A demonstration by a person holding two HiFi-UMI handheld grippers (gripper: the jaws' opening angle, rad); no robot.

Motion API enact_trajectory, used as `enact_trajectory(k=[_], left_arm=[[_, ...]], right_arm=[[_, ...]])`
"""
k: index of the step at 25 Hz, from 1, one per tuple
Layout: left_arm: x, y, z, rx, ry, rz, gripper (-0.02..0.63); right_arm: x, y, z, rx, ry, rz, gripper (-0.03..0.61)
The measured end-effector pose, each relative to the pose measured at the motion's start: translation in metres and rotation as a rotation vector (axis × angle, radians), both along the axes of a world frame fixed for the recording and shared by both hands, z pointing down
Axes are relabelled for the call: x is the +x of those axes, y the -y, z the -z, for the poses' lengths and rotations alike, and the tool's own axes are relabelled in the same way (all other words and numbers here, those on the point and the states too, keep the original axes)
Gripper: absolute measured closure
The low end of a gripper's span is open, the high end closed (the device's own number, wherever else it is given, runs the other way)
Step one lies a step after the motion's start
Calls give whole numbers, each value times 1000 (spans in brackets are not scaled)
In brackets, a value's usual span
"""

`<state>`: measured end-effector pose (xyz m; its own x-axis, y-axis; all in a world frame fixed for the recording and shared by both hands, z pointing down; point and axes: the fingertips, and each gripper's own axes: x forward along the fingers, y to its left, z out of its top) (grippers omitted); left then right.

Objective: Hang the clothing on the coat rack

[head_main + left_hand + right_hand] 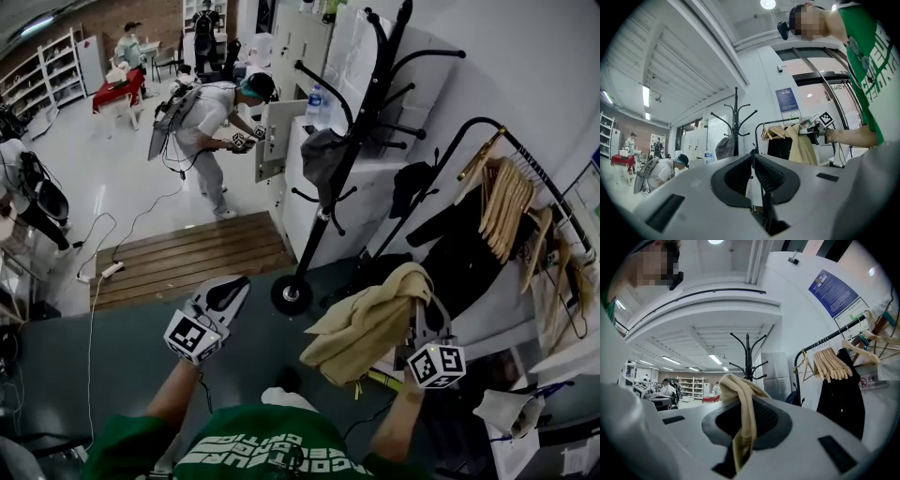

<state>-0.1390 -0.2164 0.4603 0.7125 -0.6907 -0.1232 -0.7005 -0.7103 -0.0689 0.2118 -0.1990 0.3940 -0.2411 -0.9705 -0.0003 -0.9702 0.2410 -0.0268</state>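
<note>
Head view: left gripper low at left, nothing in it; right gripper holds beige garment, hanging in folds near the coat rack base, hangers to the right.
Left gripper view: fingers pressed together at tips, nothing between; rack ahead.
Right gripper view: fingers clamped on a garment fold, cloth draped over them; rack beyond.

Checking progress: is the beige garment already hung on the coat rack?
Not hung: the beige garment dangles from the right gripper, apart from the coat rack.
</note>
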Motion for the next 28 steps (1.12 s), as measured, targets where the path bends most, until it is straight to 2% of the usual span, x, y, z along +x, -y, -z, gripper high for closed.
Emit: enact_trajectory(k=[16,28], left_arm=[[34,52,7,7,22,43,588],[59,58,-4,-3,4,61,588]], right_arm=[[16,62,8,5,8,74,541],[28,84,15,7,-3,108,541]])
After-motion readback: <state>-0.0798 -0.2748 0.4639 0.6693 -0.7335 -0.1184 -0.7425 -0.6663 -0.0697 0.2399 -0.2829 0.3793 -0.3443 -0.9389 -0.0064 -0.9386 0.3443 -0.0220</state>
